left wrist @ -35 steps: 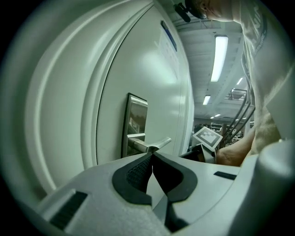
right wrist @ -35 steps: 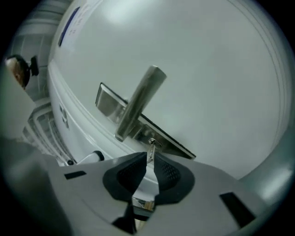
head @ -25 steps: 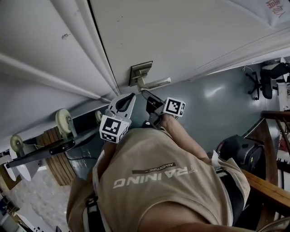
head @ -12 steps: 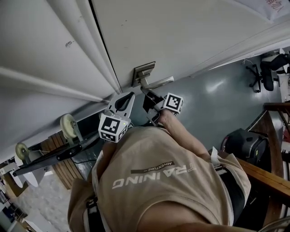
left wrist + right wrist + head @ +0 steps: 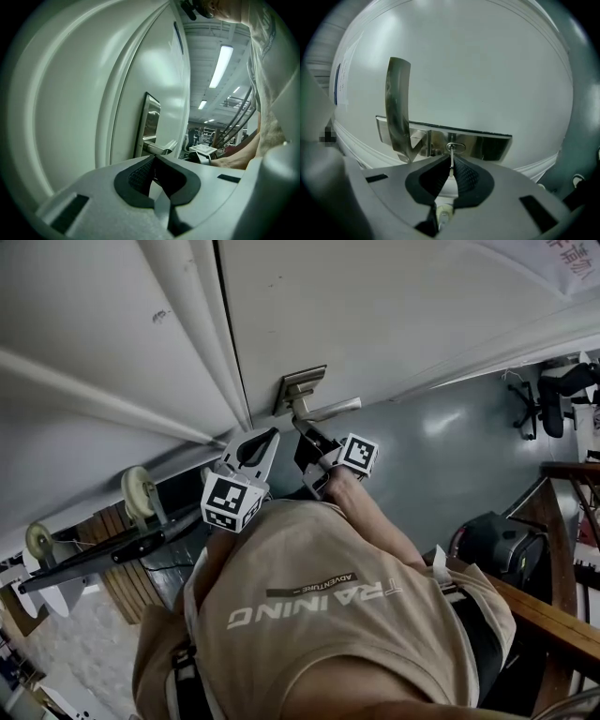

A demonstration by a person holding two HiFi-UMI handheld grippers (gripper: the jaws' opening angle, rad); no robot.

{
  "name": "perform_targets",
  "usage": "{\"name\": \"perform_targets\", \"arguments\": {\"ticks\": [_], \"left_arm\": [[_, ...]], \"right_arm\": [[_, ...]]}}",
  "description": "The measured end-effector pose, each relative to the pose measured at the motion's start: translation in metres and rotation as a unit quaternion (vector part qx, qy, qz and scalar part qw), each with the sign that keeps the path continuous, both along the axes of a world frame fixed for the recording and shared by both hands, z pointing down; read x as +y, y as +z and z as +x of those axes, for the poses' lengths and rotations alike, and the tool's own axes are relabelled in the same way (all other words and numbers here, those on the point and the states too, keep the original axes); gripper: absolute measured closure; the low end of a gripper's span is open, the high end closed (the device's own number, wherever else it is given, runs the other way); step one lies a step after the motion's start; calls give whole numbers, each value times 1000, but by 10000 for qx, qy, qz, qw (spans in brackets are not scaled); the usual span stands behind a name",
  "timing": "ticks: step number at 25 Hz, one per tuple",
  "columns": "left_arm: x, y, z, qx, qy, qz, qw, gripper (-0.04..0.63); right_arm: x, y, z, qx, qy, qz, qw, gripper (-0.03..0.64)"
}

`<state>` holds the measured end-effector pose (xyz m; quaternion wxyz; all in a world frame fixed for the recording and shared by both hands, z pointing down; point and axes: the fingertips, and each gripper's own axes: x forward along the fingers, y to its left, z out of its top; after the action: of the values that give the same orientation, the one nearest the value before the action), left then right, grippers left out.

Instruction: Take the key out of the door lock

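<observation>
In the right gripper view a thin silver key (image 5: 451, 159) sticks out of the keyhole (image 5: 455, 147) in the steel lock plate (image 5: 487, 146). My right gripper (image 5: 451, 167) is shut on the key's blade-thin bow, and the lever handle (image 5: 398, 108) hangs to its left. In the head view the right gripper (image 5: 302, 430) sits just below the lock plate (image 5: 298, 387) and handle (image 5: 330, 411) on the white door (image 5: 375, 306). My left gripper (image 5: 270, 437) hovers beside it, left of the lock. Its pads (image 5: 140, 174) are shut on nothing.
The door frame's mouldings (image 5: 178, 343) run left of the lock. A wheeled rack (image 5: 94, 549) stands at the lower left on the floor. At the right are an office chair (image 5: 553, 395), a dark bag (image 5: 492, 545) and a wooden rail (image 5: 553, 620).
The right gripper has edged slightly closer to the lock plate and stays shut at the keyhole. The left gripper has barely moved.
</observation>
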<state>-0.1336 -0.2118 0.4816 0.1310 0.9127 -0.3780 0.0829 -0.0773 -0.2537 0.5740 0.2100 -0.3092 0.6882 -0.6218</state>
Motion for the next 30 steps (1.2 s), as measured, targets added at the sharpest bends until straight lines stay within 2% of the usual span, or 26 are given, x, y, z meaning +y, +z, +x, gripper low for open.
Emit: {"name": "perform_targets", "arguments": {"ticks": [6, 12, 18, 24, 30], "left_arm": [[0, -3, -6, 10, -149, 48, 9999, 586], [-3, -10, -8, 31, -261, 117, 9996, 586], [-3, -11, -10, 43, -345, 86, 9994, 586], [-4, -10, -10, 65, -372, 92, 9992, 586], [-2, -10, -8, 39, -380, 76, 9992, 586]], "right_arm": [[3, 1, 2, 366, 88, -28, 9993, 588], [2, 2, 0, -27, -149, -51, 9999, 589], [3, 0, 0, 119, -51, 7, 9999, 589], [11, 1, 5, 134, -184, 149, 9996, 589], [17, -3, 6, -74, -130, -11, 9999, 589]]}}
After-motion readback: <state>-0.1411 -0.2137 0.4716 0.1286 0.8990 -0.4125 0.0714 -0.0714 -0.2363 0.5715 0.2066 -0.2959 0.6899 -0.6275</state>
